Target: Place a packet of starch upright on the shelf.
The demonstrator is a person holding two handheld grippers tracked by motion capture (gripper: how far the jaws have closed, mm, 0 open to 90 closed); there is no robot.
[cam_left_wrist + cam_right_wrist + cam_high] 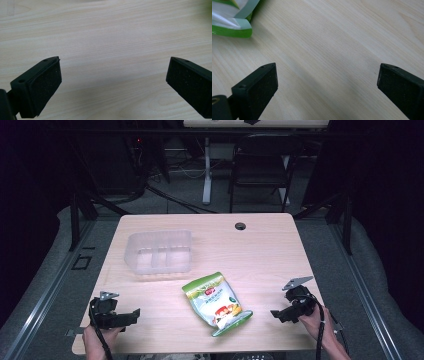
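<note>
Between grippers (both jaws wide): snack bag flat.

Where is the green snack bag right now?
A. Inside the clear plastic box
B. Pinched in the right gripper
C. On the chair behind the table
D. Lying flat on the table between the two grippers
D: in the high view the snack bag lies flat on the wooden table, in front of the clear plastic box, with the left gripper and right gripper apart from it on either side.
</note>
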